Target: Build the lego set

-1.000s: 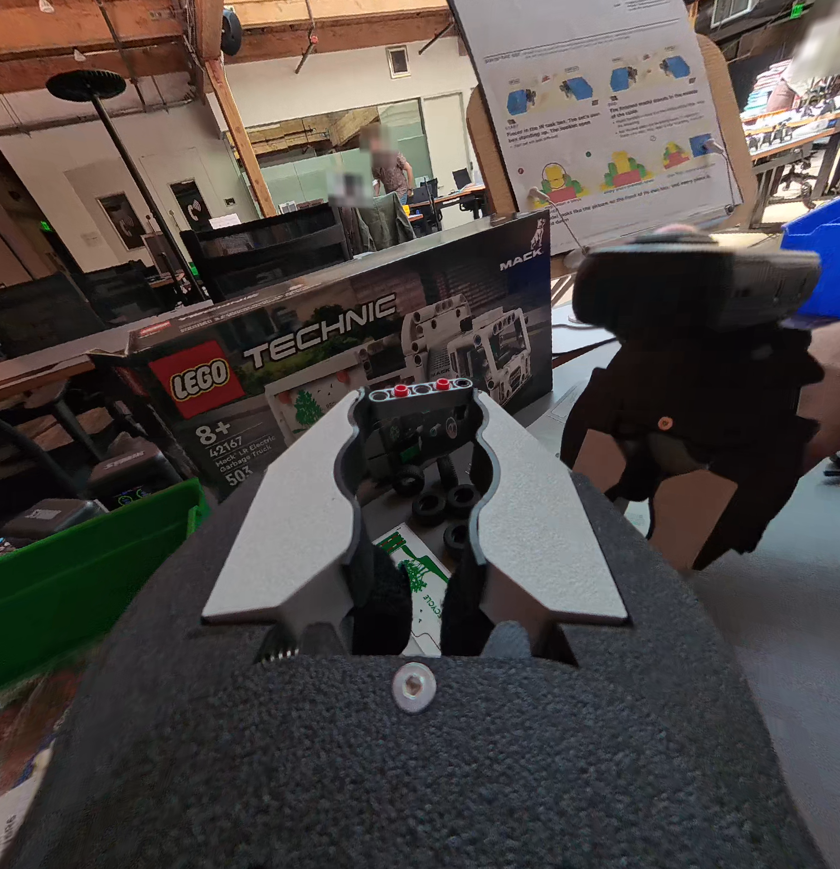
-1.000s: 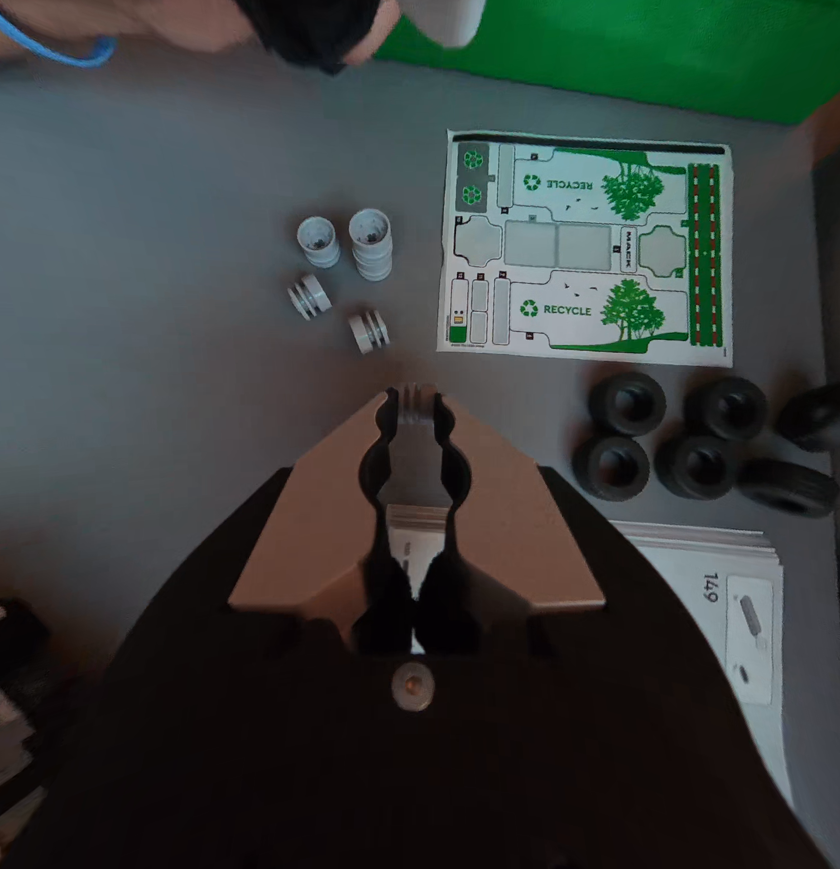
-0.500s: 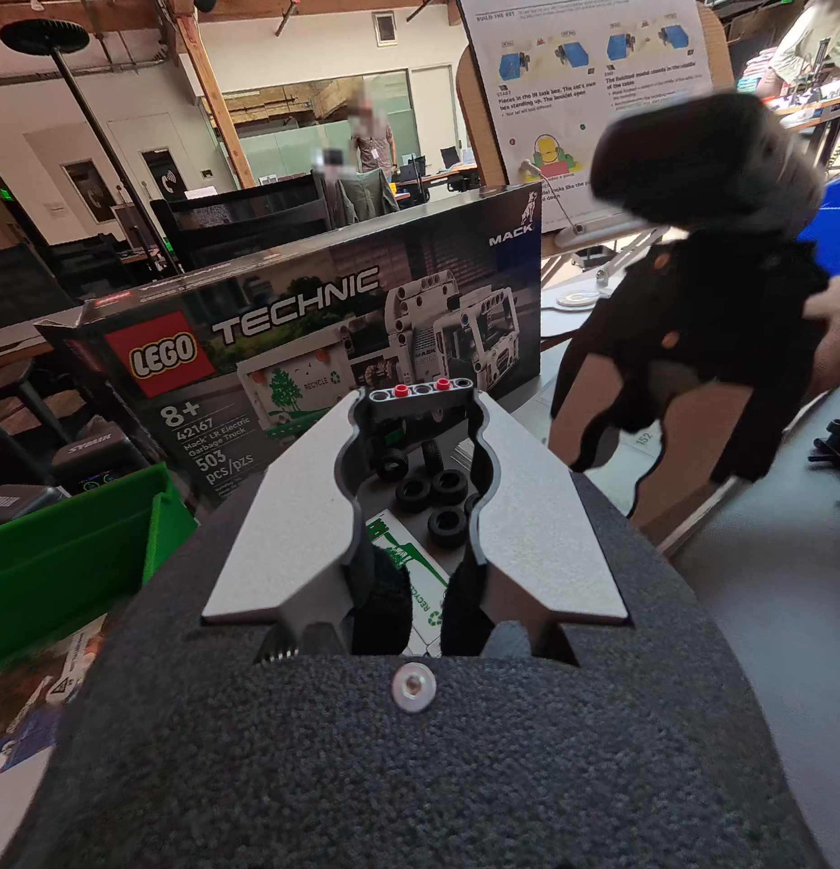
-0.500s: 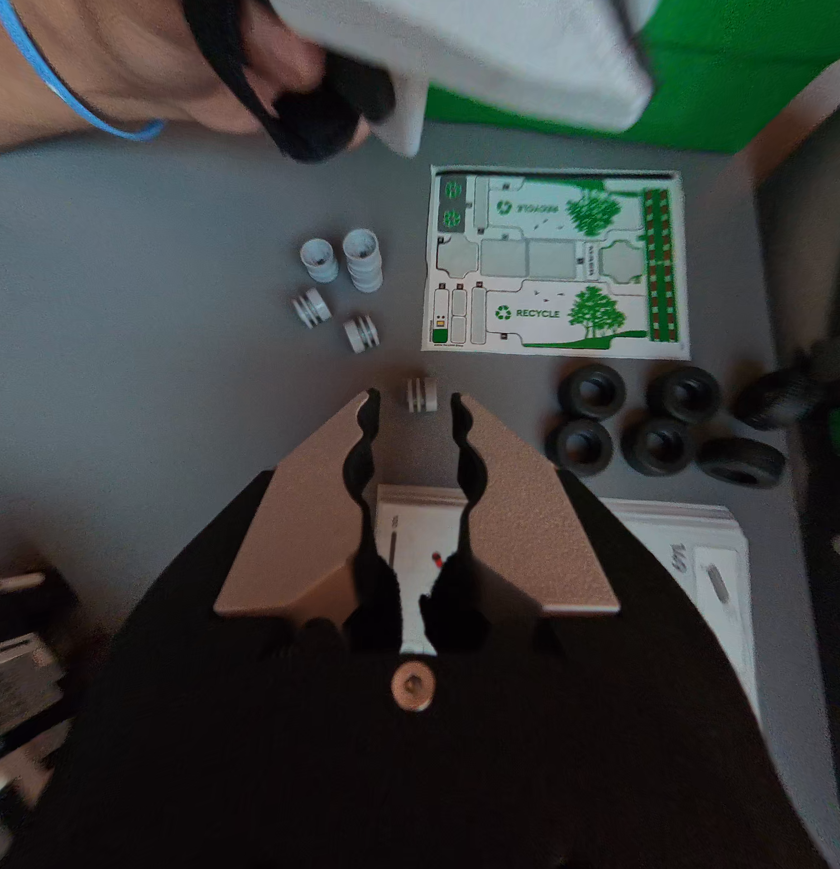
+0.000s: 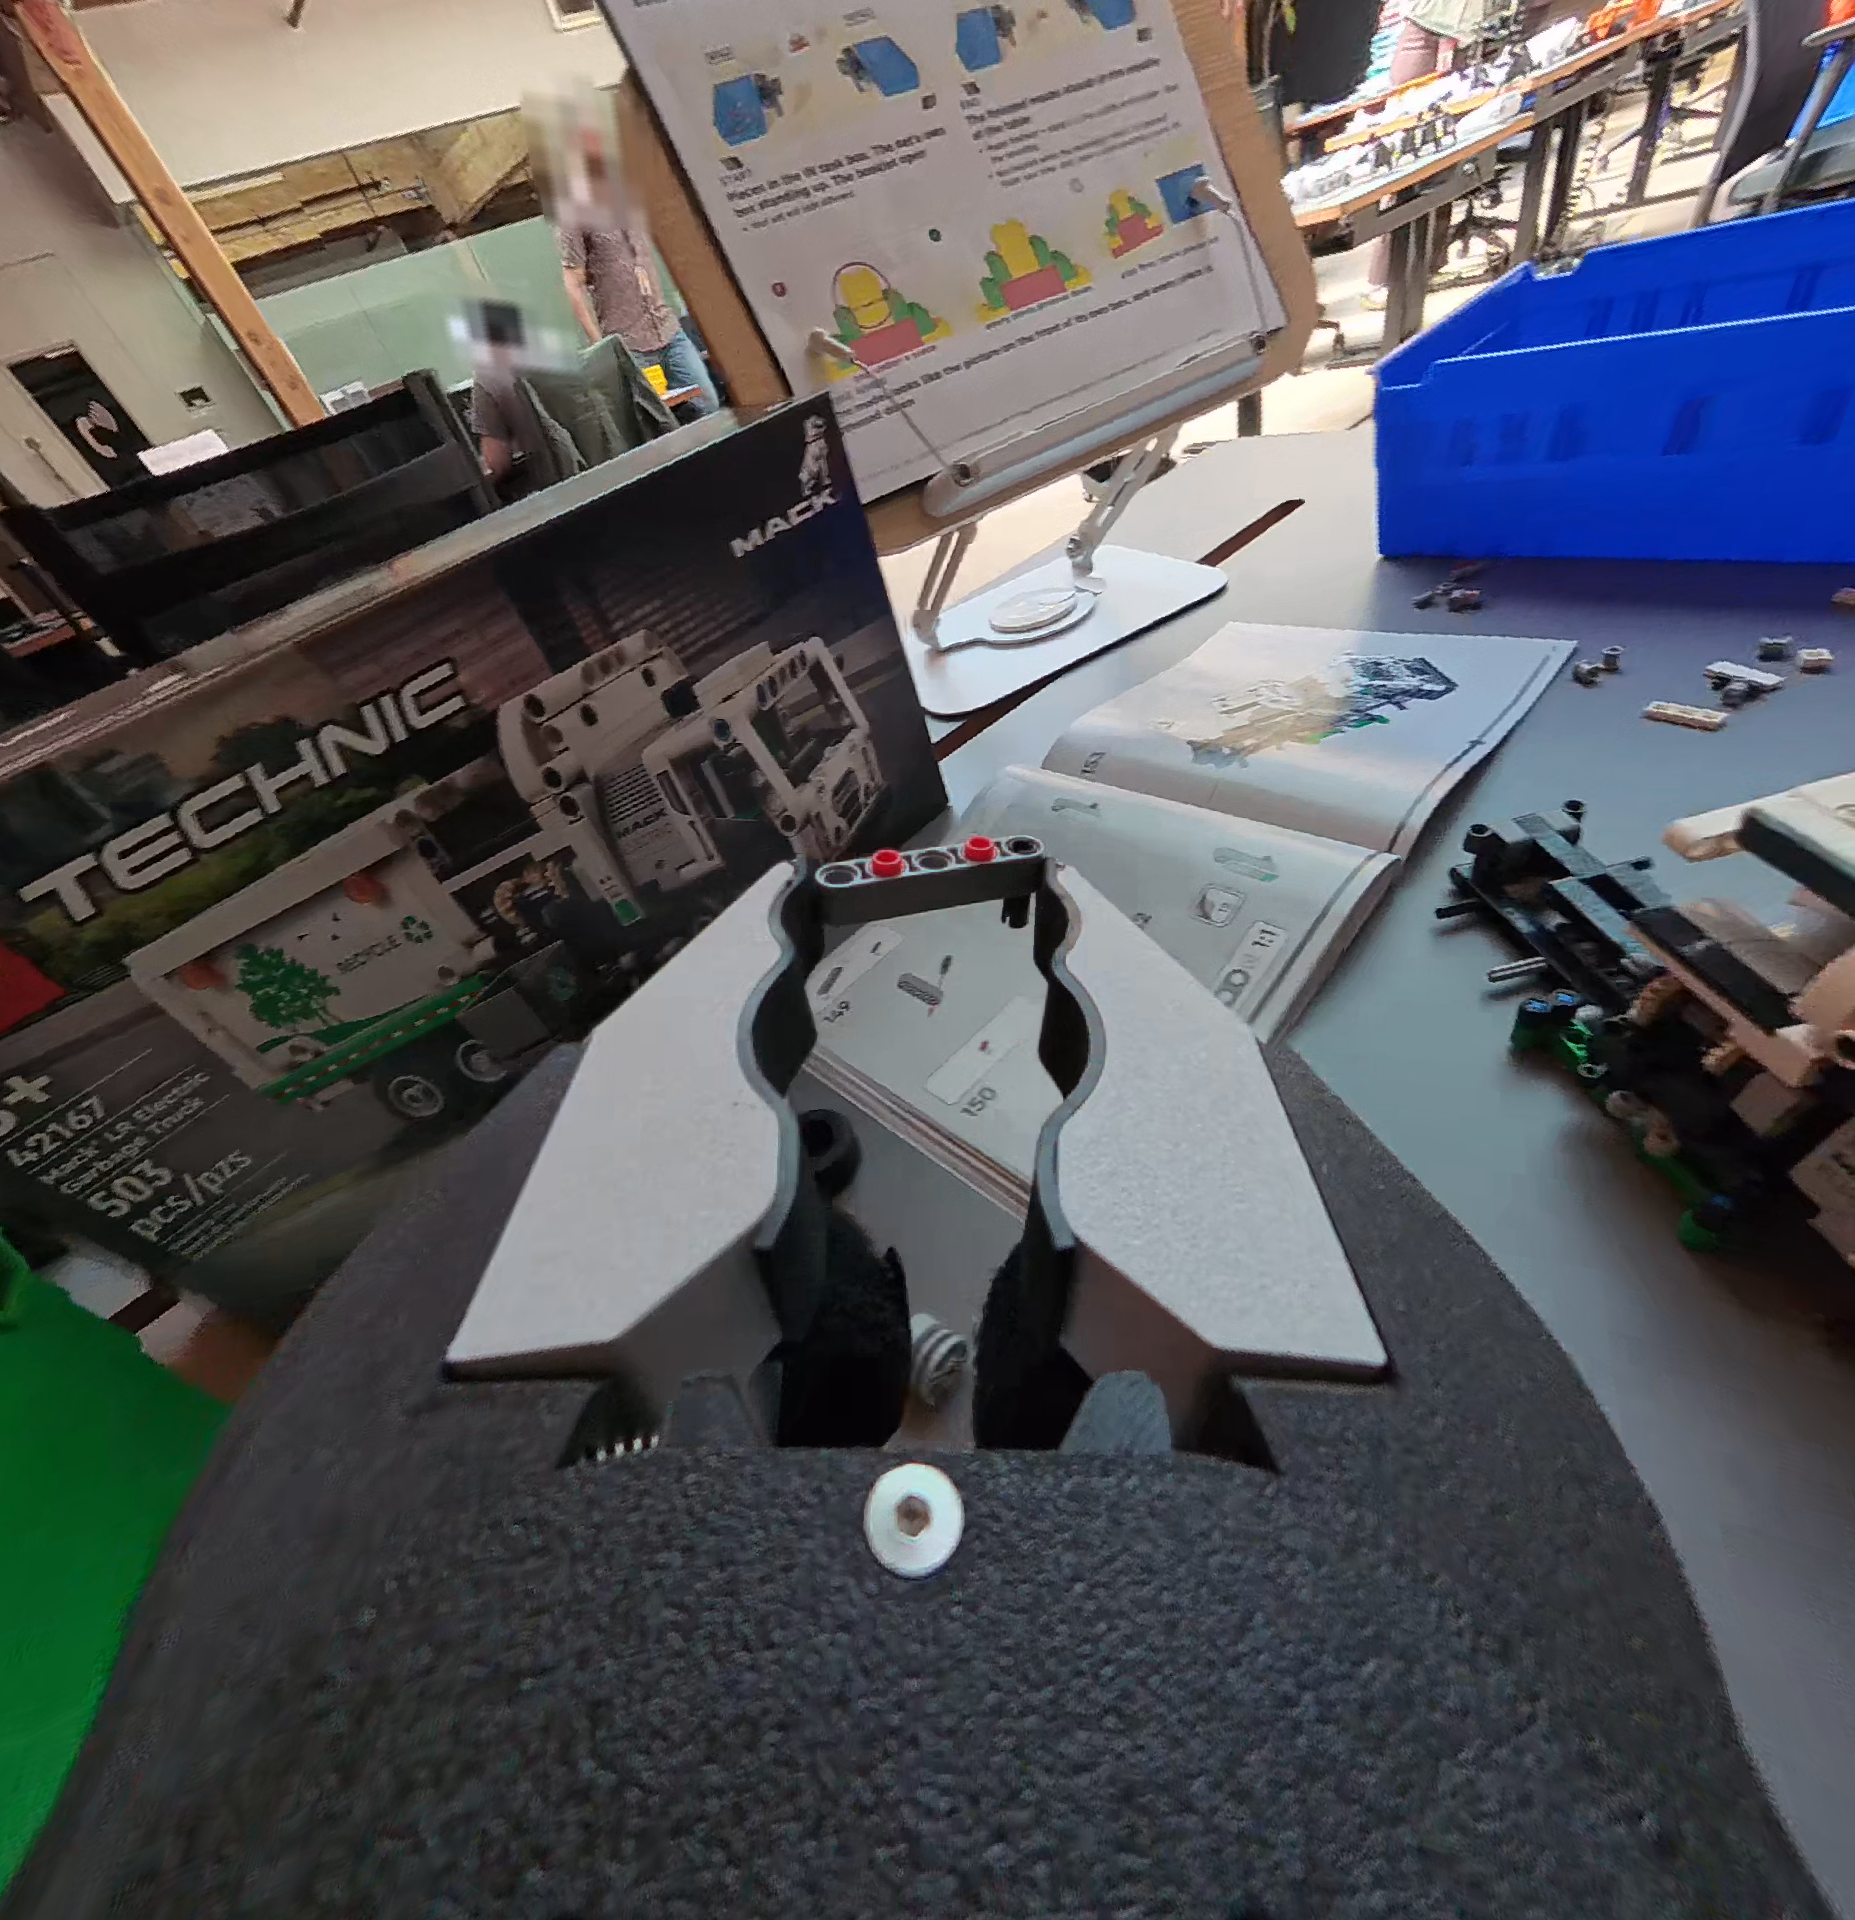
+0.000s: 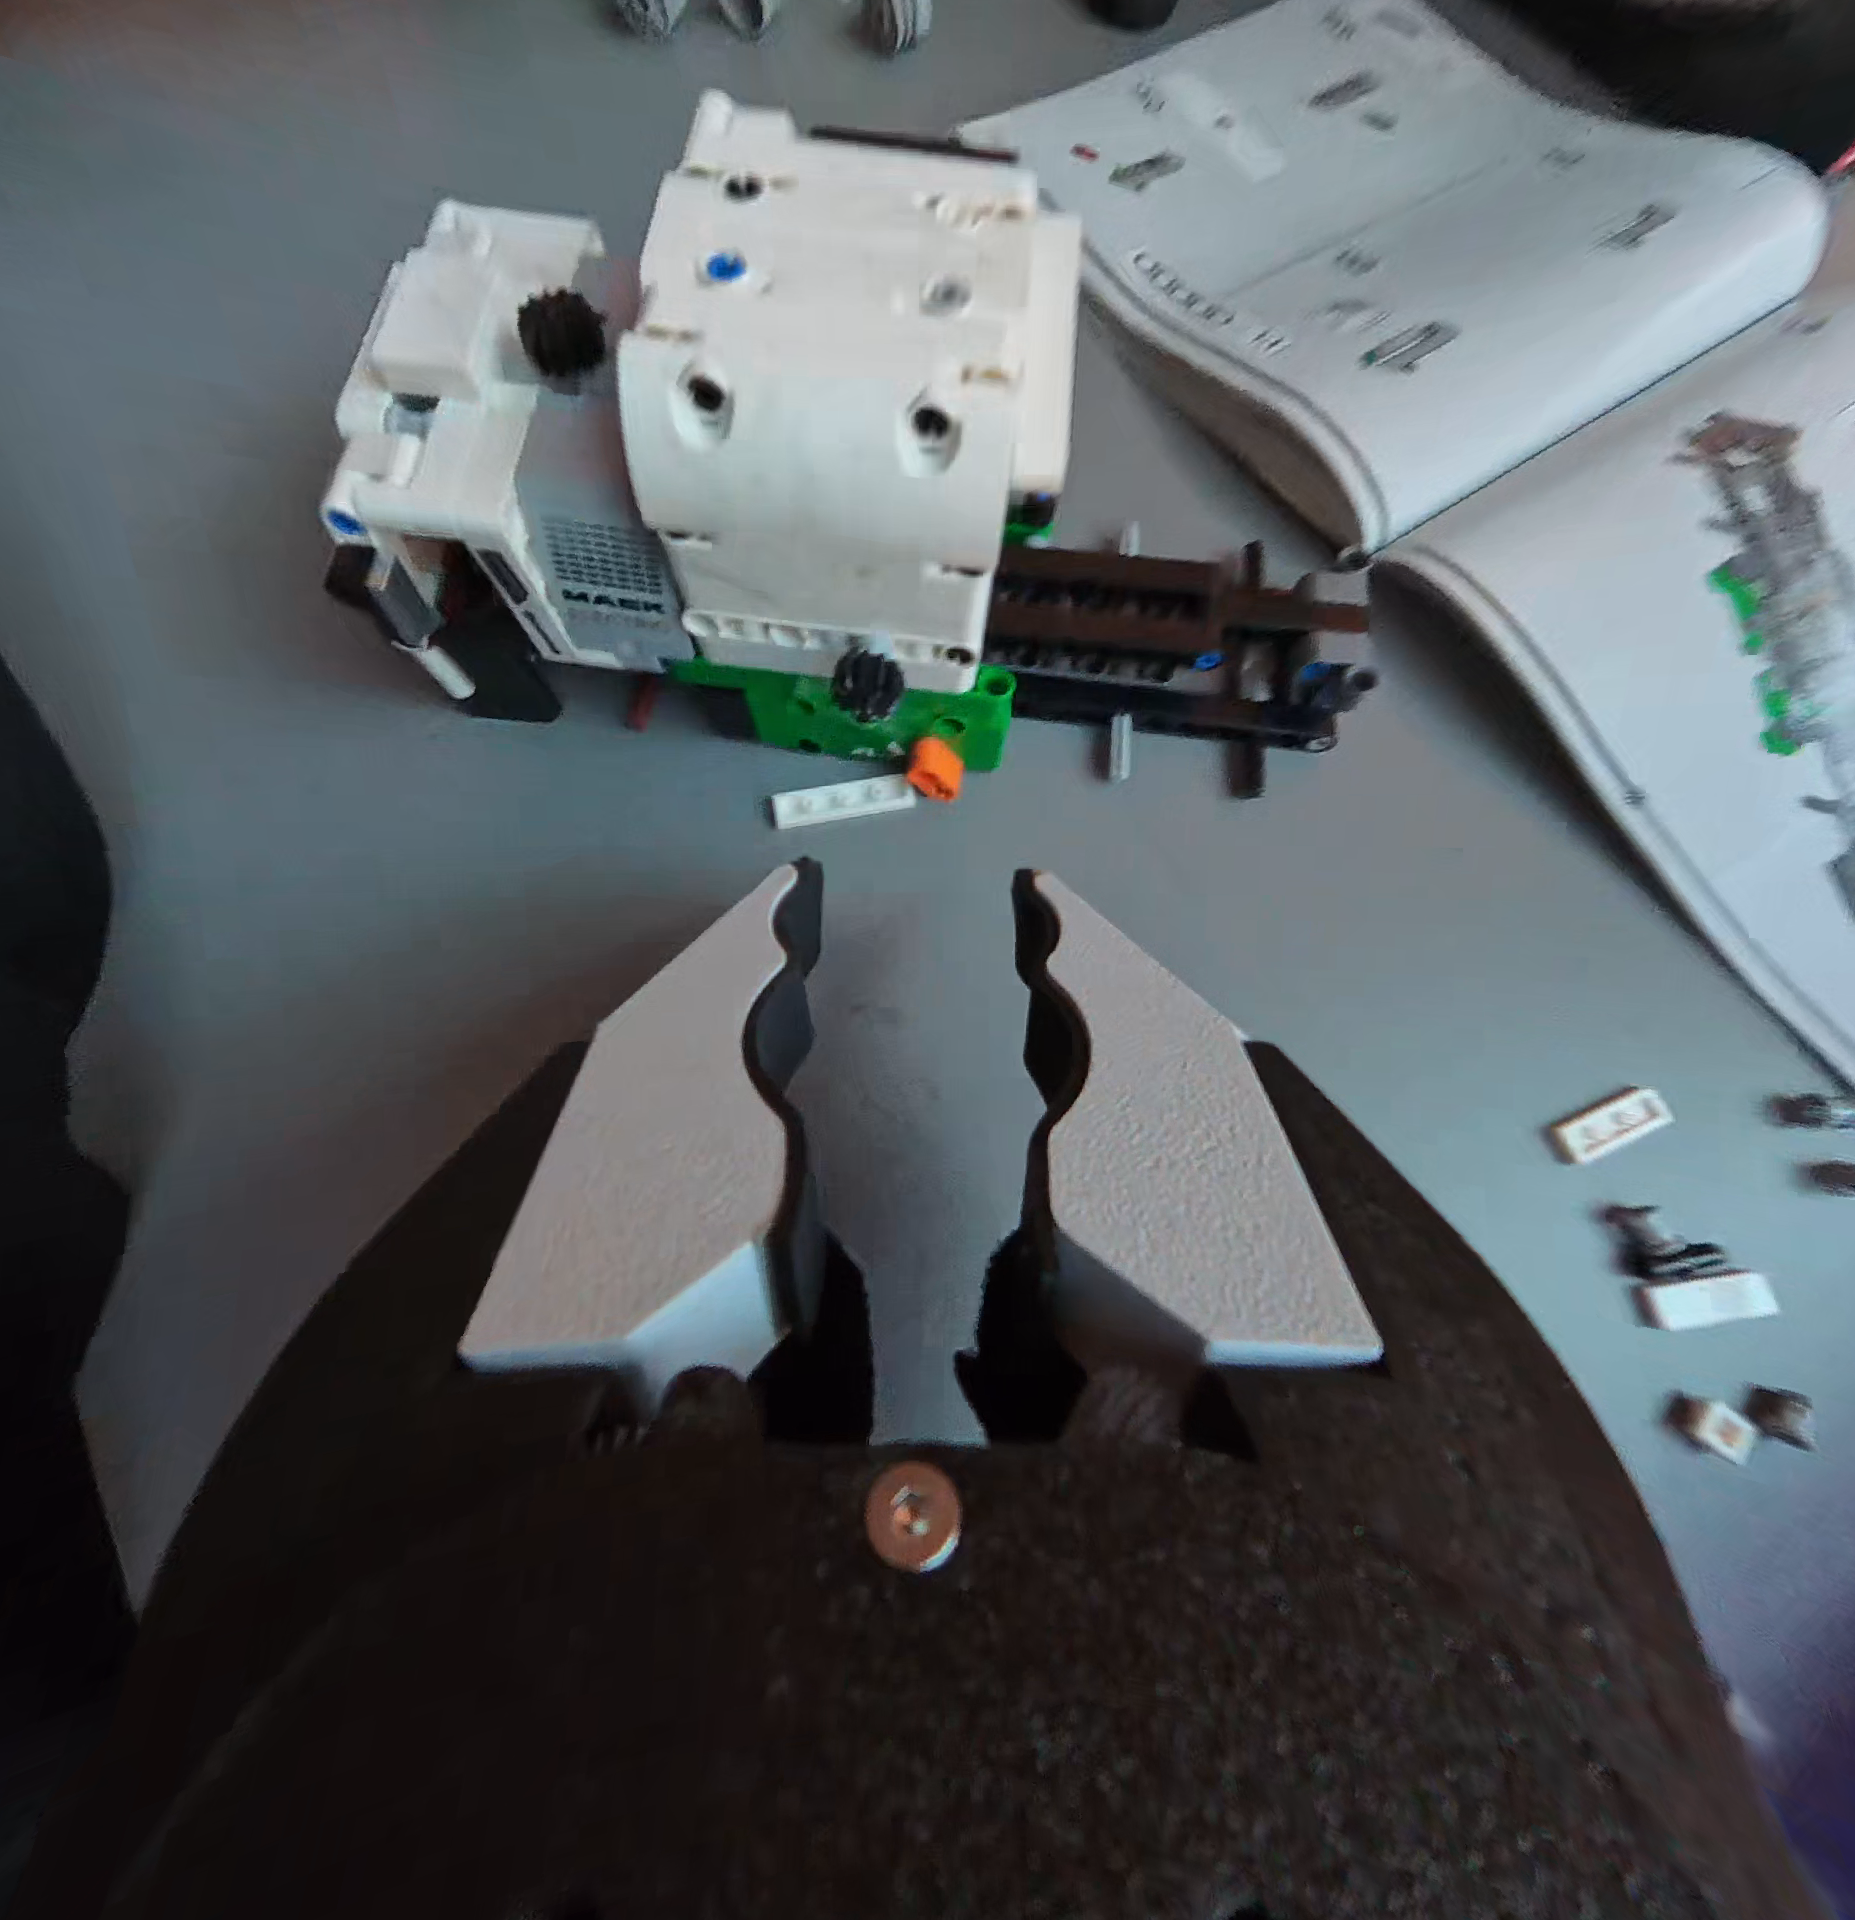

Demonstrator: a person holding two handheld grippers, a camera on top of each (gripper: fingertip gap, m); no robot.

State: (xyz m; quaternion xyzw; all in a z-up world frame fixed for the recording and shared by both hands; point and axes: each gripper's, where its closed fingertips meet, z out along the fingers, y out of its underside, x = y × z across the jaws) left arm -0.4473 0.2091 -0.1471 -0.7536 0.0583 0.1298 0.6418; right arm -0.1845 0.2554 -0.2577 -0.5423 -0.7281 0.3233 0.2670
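My left gripper (image 5: 925, 891) is shut on a dark grey lego beam (image 5: 928, 883) with two red pins. It holds the beam crosswise at its fingertips, above the open instruction booklet (image 5: 1255, 821). My right gripper (image 6: 915, 883) is open with nothing between its fingers, just above the grey table. The half-built white, green and black truck (image 6: 798, 457) lies ahead of it. A small white plate (image 6: 843, 804) and an orange piece (image 6: 935, 770) lie at the truck's near edge. The truck also shows in the left wrist view (image 5: 1733, 997) at the right.
The lego set box (image 5: 403, 810) stands at the left, with a green bin (image 5: 61, 1455) beside it. A blue bin (image 5: 1650, 395) and a document stand (image 5: 1006, 312) are at the back. Small loose parts (image 6: 1692, 1299) lie right of my right gripper. The booklet (image 6: 1474, 343) lies right of the truck. My hands' fingertips stand some 30 cm from each other. My right gripper is the nearer one to the orange piece (image 6: 935, 770): about 4 cm, against 25 cm.
My right gripper let go of a small grey ribbed piece, opened, and swung from the sticker sheet and tyres to the truck. My left gripper kept the beam and turned right.
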